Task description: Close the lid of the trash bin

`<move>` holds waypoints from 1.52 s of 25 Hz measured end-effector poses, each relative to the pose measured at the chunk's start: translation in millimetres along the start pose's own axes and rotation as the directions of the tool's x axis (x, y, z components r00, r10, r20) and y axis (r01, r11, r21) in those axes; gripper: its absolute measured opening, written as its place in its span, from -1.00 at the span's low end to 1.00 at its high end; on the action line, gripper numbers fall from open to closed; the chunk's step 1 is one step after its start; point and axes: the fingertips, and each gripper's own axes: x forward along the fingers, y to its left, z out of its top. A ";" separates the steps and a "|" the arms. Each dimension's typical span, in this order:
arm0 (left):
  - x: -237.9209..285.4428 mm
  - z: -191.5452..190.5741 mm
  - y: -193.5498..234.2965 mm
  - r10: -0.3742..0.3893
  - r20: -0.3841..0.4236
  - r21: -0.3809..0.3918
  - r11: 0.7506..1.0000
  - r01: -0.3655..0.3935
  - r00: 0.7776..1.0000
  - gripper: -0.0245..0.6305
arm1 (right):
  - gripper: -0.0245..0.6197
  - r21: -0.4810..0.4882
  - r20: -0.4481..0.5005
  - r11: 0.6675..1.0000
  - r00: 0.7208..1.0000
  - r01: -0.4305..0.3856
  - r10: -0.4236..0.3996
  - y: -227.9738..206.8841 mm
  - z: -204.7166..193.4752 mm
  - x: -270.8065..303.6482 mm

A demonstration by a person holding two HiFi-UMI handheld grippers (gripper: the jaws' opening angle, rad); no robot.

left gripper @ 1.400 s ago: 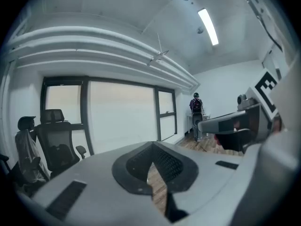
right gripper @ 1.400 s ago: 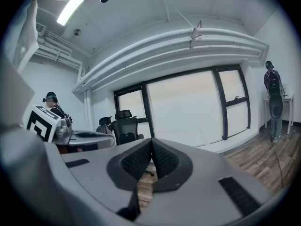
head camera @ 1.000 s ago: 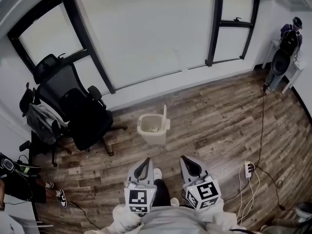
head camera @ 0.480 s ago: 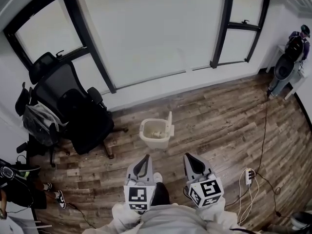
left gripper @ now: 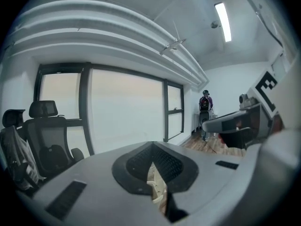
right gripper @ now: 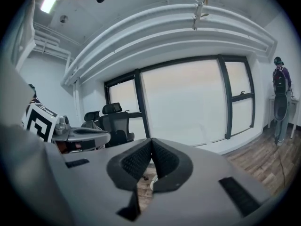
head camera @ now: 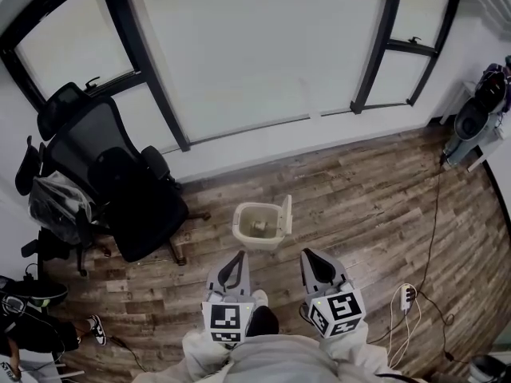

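- L tool [head camera: 237,256]: jaws together, nothing held.
- R tool [head camera: 308,254]: same, jaws together, empty.
- Trash bin [head camera: 259,244] on wood floor [head camera: 359,206], 12 o'clock of the pair, not touching either.
- Lid [head camera: 287,215] upright at bin's 3 o'clock rim.
- Office chair [head camera: 120,182] at bin's 9 o'clock.

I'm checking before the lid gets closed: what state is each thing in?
trash bin: upright on the floor, open on top.
lid: raised, standing upright along the bin's right edge.
left gripper: shut, empty, clear of the bin.
right gripper: shut, empty, clear of the bin.
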 end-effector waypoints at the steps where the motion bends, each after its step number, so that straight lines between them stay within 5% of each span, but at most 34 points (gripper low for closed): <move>1: 6.1 -0.5 7.6 -0.003 -0.003 -0.002 1.000 0.003 1.000 -0.90 | -0.85 -0.001 -0.003 1.000 1.000 0.003 -0.003 0.1 1.7 9.6; 17: 76.5 -8.6 47.8 -0.062 -0.066 -0.007 0.998 0.062 0.996 -0.90 | -0.85 0.062 -0.041 0.997 0.998 0.044 -0.041 -28.6 12.2 90.4; 38: 192.2 -5.7 12.3 0.065 -0.135 -0.048 0.996 -0.072 0.989 -0.90 | -0.85 0.099 -0.077 0.995 0.997 -0.007 0.015 -173.2 9.5 140.2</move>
